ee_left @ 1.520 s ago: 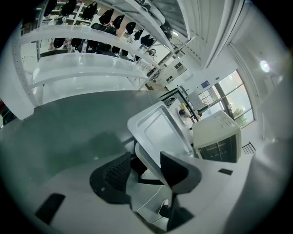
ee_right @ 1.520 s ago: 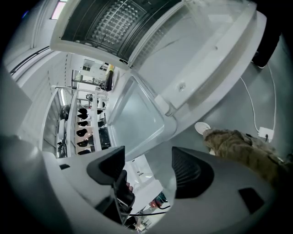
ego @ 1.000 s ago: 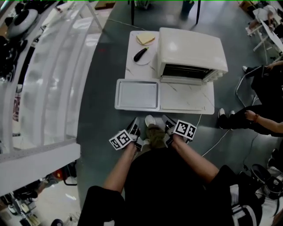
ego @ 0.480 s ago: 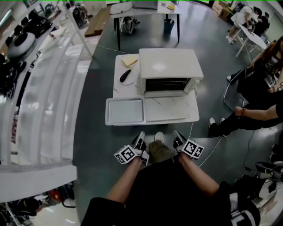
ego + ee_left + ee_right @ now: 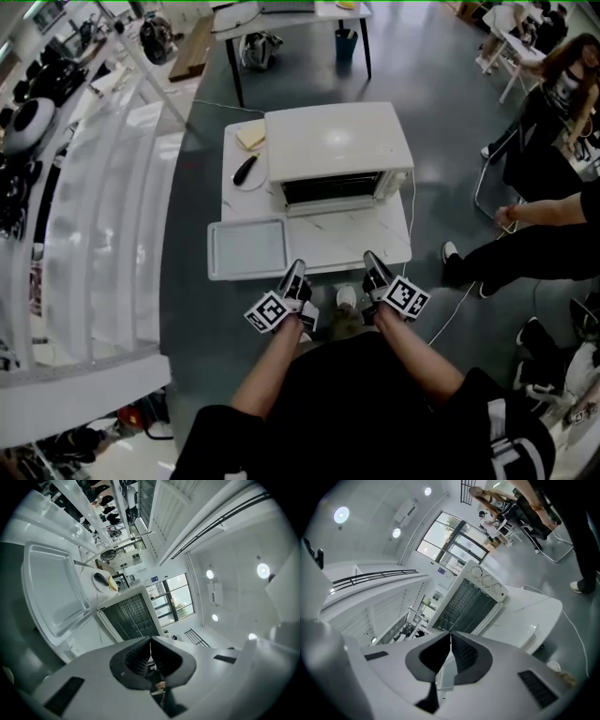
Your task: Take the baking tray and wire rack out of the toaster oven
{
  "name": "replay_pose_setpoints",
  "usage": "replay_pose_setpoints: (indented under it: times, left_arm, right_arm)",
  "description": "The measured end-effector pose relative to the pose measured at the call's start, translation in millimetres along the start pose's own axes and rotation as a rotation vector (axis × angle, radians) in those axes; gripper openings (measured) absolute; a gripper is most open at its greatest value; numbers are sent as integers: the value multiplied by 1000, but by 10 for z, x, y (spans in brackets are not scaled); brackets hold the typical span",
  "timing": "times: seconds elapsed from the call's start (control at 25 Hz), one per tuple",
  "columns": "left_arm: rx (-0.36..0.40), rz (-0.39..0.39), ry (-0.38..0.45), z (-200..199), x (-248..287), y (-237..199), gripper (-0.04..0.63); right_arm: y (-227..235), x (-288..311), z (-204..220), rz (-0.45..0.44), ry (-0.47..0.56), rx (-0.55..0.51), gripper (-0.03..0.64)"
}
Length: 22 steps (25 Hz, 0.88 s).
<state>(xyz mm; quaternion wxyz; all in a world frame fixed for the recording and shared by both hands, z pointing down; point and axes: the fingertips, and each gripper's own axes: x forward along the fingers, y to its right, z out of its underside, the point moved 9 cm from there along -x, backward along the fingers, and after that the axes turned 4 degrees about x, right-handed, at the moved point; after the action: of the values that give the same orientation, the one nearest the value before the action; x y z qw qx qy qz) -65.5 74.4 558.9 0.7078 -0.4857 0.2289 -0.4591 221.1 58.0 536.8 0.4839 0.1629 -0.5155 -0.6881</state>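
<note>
shallow silver rectangular baking tray (image 5: 248, 249) lies out on the near left part of the white marble-patterned table (image 5: 370, 239), near and left of the cream toaster oven (image 5: 337, 141). a grid shows behind the oven's dark glass door (image 5: 468, 605), so the wire rack is probably inside, not yet removed. left gripper (image 5: 297, 271) and right gripper (image 5: 371, 262), both clenched on nothing, hover at the table's near edge.
</note>
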Motion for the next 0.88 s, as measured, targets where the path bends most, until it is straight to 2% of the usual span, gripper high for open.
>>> replay_pose_setpoints:
  times: [0.24, 0.44, 0.6, 0.68, 0.8, 0.88]
  left_arm:
    - [-60, -32, 30, -30, 623, -45, 21]
    - [-93, -93, 66, -137, 1036, -207, 21]
    - [-74, -127, 95, -258, 1376, -279, 23]
    - [-73, -143, 107, -301, 1515, -317, 27]
    - [-92, -135, 140, -371, 1727, -408, 97]
    - [-109, -119, 170, -387, 1873, -469, 138]
  right_arm:
    - [143, 446, -431, 9, -3, 35, 26]
    - [231, 833, -658, 8, 0, 93, 26]
    - [364, 1144, -800, -4, 13, 152, 28]
    - [407, 1257, -875, -13, 20, 175, 66]
    - [487, 1448, -984, -28, 24, 201, 126]
    - [571, 1590, -1048, -36, 16, 213, 129]
